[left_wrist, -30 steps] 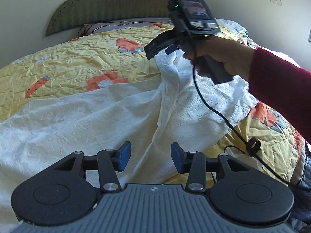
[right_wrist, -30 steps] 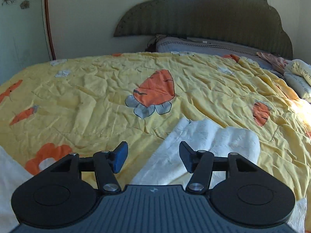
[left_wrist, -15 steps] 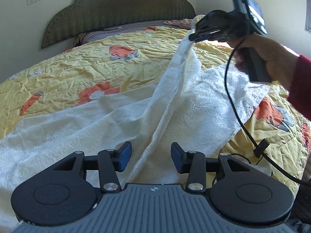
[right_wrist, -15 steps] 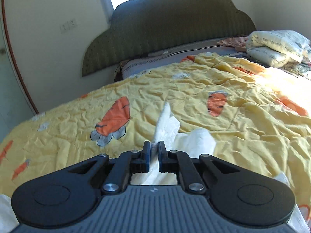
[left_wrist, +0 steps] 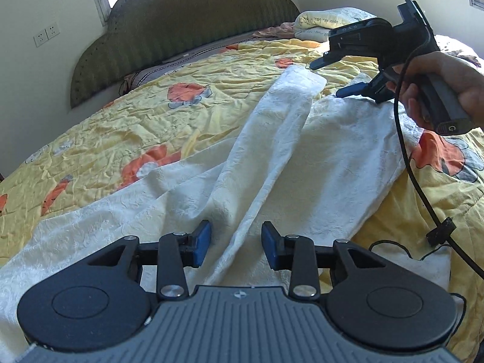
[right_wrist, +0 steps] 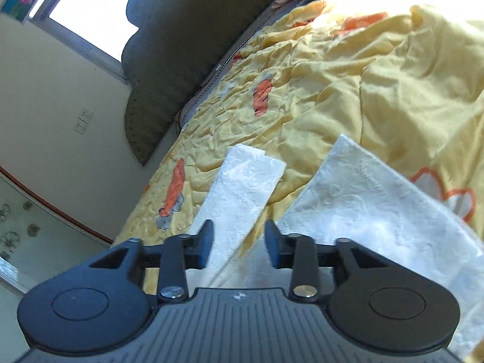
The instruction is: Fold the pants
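White textured pants (left_wrist: 302, 163) lie spread on the yellow bedspread (left_wrist: 151, 112). One leg (left_wrist: 281, 121) lies as a narrow folded strip over the other, its hem toward the headboard. My left gripper (left_wrist: 236, 243) is open, low over the fabric ridge near the camera. My right gripper (left_wrist: 331, 77) is open and empty, tilted on its side, just right of the leg hem. In the right wrist view my right gripper (right_wrist: 239, 243) is open above the two leg ends (right_wrist: 245, 181) (right_wrist: 378, 205).
A dark green headboard (left_wrist: 187, 30) and wall sockets (left_wrist: 47, 34) stand at the back. Folded bedding (left_wrist: 326, 21) lies at the far right by the pillows. The right gripper's black cable (left_wrist: 414, 163) hangs across the bed's right side.
My right gripper has opened and let go of the pant leg, which now lies flat on the bed. It has rolled onto its side. My left gripper stayed open in place.
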{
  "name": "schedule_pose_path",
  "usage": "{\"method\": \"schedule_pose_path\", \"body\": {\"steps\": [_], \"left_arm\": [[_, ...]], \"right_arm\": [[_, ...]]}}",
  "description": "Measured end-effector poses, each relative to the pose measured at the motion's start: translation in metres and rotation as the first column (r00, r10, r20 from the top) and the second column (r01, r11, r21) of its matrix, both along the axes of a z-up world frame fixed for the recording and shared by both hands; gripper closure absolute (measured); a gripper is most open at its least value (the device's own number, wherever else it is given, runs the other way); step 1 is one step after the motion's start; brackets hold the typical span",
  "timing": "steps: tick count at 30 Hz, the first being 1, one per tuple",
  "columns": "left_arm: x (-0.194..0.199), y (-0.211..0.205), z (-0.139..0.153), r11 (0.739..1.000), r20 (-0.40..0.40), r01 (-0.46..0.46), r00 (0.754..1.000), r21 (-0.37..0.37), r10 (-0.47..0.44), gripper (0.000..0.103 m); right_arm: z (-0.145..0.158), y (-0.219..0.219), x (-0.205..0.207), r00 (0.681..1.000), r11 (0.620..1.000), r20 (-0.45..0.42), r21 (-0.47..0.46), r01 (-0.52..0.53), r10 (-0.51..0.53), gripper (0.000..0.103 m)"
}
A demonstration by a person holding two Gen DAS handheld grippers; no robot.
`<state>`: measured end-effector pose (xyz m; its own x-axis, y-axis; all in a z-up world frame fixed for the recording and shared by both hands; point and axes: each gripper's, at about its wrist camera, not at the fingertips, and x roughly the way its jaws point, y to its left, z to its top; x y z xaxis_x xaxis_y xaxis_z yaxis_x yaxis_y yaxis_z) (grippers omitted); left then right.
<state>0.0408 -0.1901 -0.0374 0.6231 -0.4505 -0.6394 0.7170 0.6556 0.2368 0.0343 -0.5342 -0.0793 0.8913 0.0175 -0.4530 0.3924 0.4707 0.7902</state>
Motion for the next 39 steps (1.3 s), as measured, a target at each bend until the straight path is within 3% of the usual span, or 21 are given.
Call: {"method": "schedule_pose_path", "body": {"steps": [3,8,11,16,18,20,22,23,28,30,33,35,37,39], "left_arm": [[0.0,-0.001,0.0,1.0,0.005,-0.007,1.0,0.006,0.007,0.06],[-0.001,-0.002,0.0,1.0,0.013,-0.01,1.0,0.015,0.01,0.06],[-0.001,-0.003,0.0,1.0,0.005,-0.015,1.0,0.01,0.015,0.06],[0.002,-0.004,0.0,0.999,-0.009,-0.034,0.999,0.003,0.034,0.061],[0.002,-0.004,0.0,0.999,-0.009,-0.035,0.999,0.0,0.035,0.062],[0.002,-0.003,0.002,0.999,-0.003,-0.037,0.999,-0.002,0.037,0.062],[0.001,-0.002,0.004,0.999,0.009,-0.037,0.999,-0.012,0.037,0.062],[0.001,-0.001,0.005,0.999,0.013,-0.037,0.999,-0.016,0.037,0.064],[-0.004,-0.002,0.009,0.999,0.053,-0.033,0.998,-0.036,0.035,0.093],[-0.011,-0.001,0.012,0.998,0.092,-0.022,0.995,-0.052,0.027,0.094],[-0.013,-0.003,0.016,0.998,0.103,-0.027,0.994,-0.057,0.033,0.094],[-0.003,-0.001,0.024,0.992,0.114,-0.083,0.989,-0.091,0.094,0.094],[0.007,0.01,0.042,0.97,0.123,-0.165,0.974,-0.177,0.189,0.094],[0.012,0.028,0.066,0.927,0.127,-0.226,0.953,-0.3,0.273,0.094]], "right_arm": [[0.0,0.003,0.018,1.0,1.0,-0.017,0.002,0.004,-0.004,0.038],[-0.005,-0.007,0.026,0.994,0.99,0.091,0.133,0.047,-0.059,0.037],[0.006,-0.007,0.024,0.988,0.995,0.137,0.081,0.06,-0.07,0.037],[0.002,-0.016,0.047,0.996,0.998,0.077,0.048,0.036,-0.04,0.039],[-0.008,-0.022,0.059,0.998,0.997,0.049,0.059,0.042,-0.044,0.051],[-0.015,-0.027,0.062,0.998,0.996,0.018,0.065,0.061,-0.062,0.092],[-0.012,-0.027,0.055,0.997,0.997,0.043,0.048,0.067,-0.07,0.096],[-0.005,-0.025,0.05,0.996,0.997,0.057,0.021,0.07,-0.071,0.097],[0.043,-0.017,0.014,0.984,0.995,0.168,-0.073,0.07,-0.057,0.097],[0.062,-0.018,0.002,0.978,0.993,0.201,-0.094,0.068,-0.048,0.097],[0.075,-0.022,0.012,0.984,0.995,0.176,-0.092,0.034,-0.018,0.097],[0.084,-0.024,0.025,0.983,0.997,0.182,-0.069,0.017,-0.004,0.097],[0.102,-0.019,0.023,0.958,0.997,0.285,-0.076,0.013,0.01,0.097],[0.128,-0.006,0.008,0.894,0.991,0.446,-0.131,0.026,0.036,0.097]]}}
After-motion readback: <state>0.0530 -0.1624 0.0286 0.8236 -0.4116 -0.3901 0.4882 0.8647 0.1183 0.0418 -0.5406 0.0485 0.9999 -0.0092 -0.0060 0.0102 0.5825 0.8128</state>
